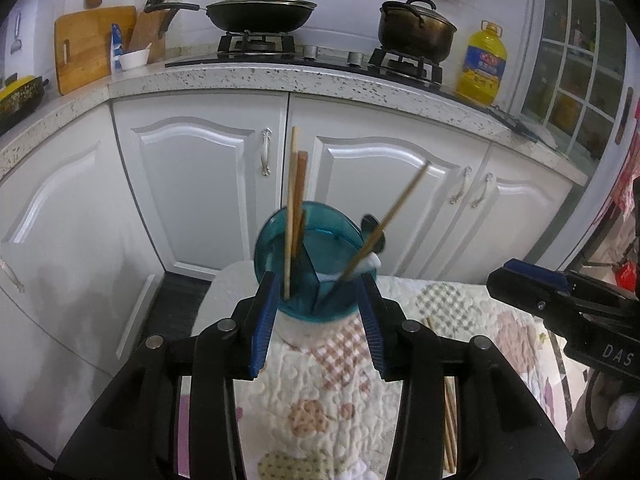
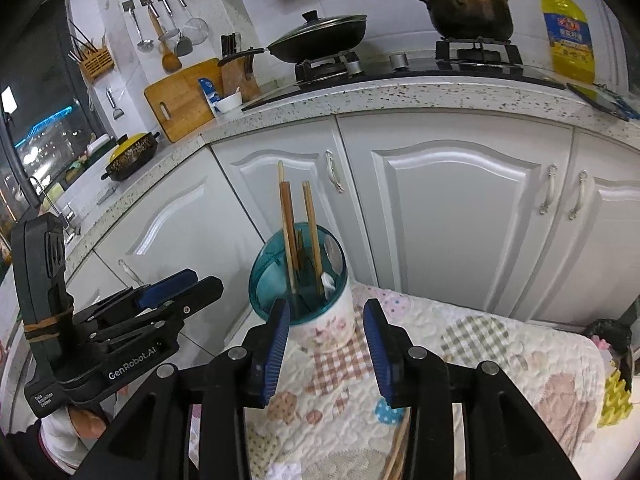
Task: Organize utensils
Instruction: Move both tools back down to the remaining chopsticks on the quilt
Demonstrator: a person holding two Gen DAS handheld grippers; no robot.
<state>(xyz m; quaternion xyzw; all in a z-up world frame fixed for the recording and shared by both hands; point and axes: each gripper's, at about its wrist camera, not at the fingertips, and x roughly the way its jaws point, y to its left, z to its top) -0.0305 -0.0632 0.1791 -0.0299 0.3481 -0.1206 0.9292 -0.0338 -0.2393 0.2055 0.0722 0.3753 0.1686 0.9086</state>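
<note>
Left gripper (image 1: 318,312) open wide around a teal-rimmed holder (image 1: 308,240) of chopsticks (image 1: 294,208) on a quilted cloth (image 1: 320,392), right gripper (image 2: 326,336) open wide, empty, near the holder

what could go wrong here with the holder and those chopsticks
1. The utensil holder stands near the corner of the quilted cloth; a nudge from the open left hand-held gripper flanking it could tip it off.
2. One chopstick leans far out and looks blurred; it might fall out.
3. Loose chopsticks lie on the cloth under the gripper and could get knocked off.
</note>
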